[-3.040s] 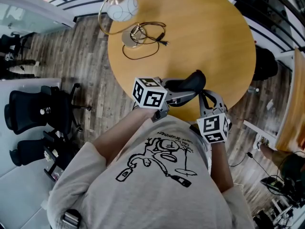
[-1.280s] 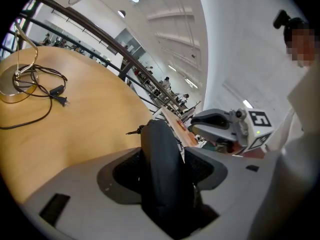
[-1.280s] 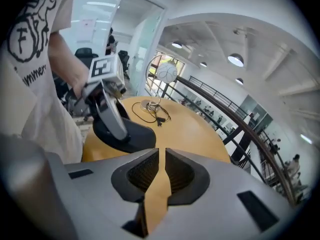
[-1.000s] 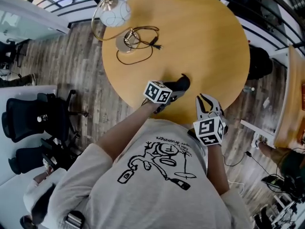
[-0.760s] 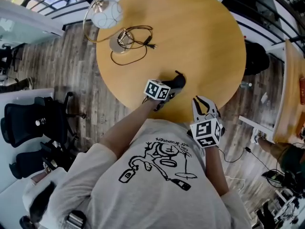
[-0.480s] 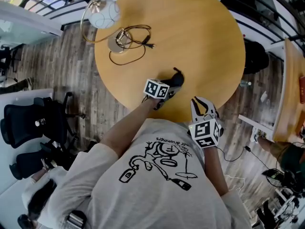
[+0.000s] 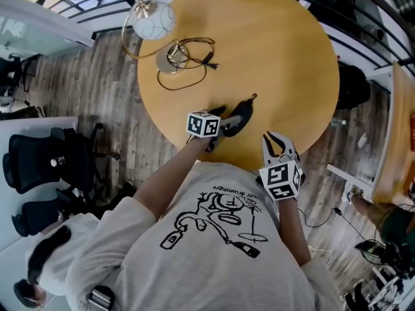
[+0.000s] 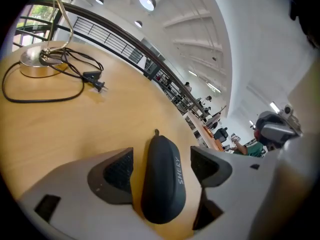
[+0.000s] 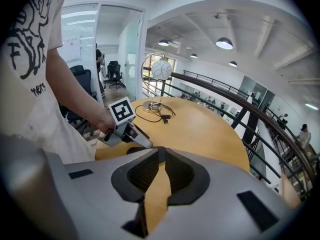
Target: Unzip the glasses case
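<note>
Glasses case [image 8: 160, 184] lies closed on table [image 7: 272, 57] between the 2 jaws of left tongs [image 7: 226, 121], just opened wide, not gripping it. Right tongs [image 9: 160, 154] clenched on nothing.

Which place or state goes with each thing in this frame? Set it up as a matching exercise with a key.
Things:
1 glasses case
2 left gripper
3 right gripper
4 lamp

Places or states:
A jaws together, nothing between
B far edge of the table
C jaws apart
D lying between open jaws

Pairs: 1-D, 2-C, 3-A, 4-B.
The left gripper's jaws have just been opening, with the case between them.
</note>
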`<state>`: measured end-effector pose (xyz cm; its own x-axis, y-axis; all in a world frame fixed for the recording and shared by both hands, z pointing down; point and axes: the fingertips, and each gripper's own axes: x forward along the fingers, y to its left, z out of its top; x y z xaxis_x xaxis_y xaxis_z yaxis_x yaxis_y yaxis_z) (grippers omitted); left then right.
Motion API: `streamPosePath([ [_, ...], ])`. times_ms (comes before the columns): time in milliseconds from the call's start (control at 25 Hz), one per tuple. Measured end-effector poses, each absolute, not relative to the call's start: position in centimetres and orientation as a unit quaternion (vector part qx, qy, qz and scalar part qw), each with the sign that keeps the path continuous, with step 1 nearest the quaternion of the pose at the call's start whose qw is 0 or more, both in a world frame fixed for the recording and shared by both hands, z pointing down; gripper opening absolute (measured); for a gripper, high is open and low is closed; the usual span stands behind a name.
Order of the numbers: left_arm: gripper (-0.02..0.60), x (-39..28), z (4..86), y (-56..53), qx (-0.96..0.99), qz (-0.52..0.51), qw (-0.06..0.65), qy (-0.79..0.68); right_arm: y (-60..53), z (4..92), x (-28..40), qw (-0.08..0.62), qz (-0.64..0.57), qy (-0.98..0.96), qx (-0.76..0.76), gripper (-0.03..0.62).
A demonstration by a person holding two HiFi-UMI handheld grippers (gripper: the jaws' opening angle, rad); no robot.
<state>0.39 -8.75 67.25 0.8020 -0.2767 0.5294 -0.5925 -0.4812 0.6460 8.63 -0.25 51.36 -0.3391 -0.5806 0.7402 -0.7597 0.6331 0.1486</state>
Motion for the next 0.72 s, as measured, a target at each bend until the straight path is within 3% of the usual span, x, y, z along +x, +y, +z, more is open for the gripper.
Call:
streamPosePath([
  [280,0.341,-1.8,59.2,-9.2,0.865,0.112,0.404,-0.275,-2.2,48.9,7.6,0.330,0.126,-0.830,0.432,0.028],
  [600,0.073,-0.1,44.3,-6.7,0.907,-0.009,0.352,-0.232,-3.6,43.3,6.3,0.210,0.147,-0.856,0.448,0.028],
  [720,0.030,0.2,41.1,-6.0,0.910,-0.034,0.338,-0.236,-3.4,41.4,5.5,0.178,0.151,-0.864,0.446,0.026],
])
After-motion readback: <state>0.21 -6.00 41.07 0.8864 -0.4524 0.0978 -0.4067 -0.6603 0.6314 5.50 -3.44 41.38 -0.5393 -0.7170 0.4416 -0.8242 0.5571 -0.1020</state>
